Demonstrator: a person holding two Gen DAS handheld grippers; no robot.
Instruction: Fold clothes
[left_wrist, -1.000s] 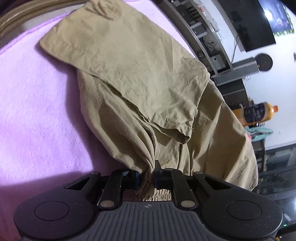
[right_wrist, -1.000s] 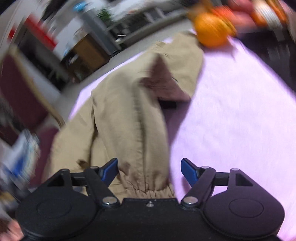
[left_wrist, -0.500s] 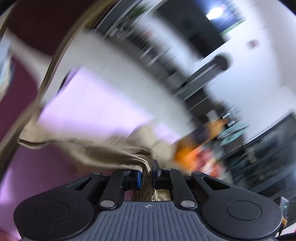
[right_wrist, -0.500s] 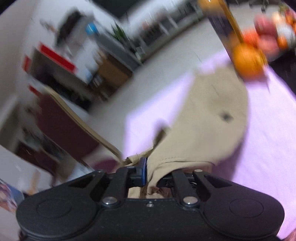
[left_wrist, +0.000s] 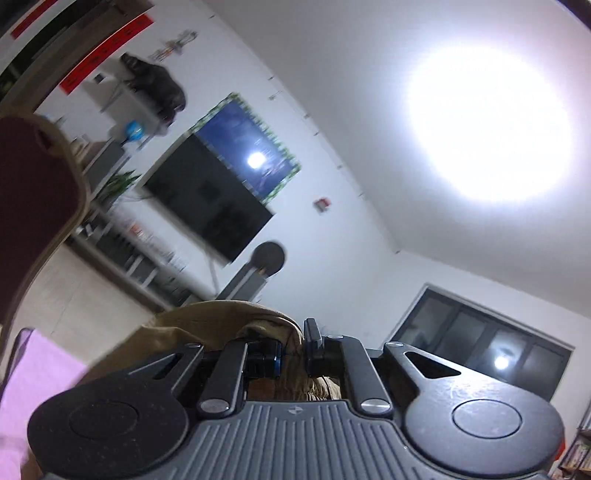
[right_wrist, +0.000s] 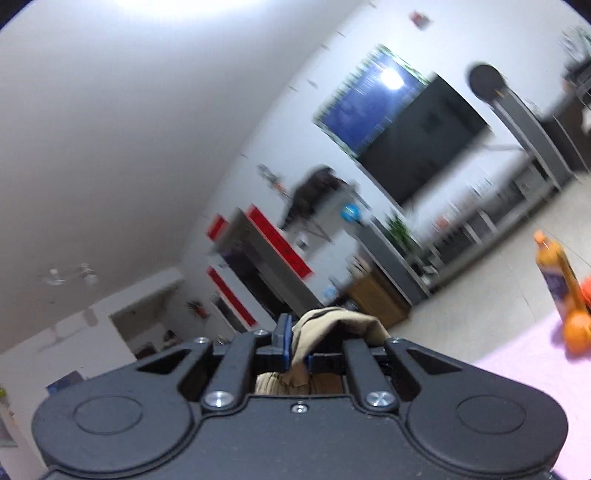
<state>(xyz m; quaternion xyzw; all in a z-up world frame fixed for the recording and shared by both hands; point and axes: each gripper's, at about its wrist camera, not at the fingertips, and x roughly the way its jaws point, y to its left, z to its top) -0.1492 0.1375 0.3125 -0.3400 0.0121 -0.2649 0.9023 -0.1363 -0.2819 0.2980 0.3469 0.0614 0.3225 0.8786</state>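
The left gripper (left_wrist: 293, 350) is matte black with a ribbed grey top plate, round discs at 4 and 8 o'clock, silver screws on its link bars and blue-edged pads. The right gripper (right_wrist: 298, 349) is plain black with silver screws and blue pads.

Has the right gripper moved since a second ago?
Yes. The right gripper has swung upward with the tan garment clamped: the pink sheet that filled its view is now only a lower-right corner, with wall and television ahead.
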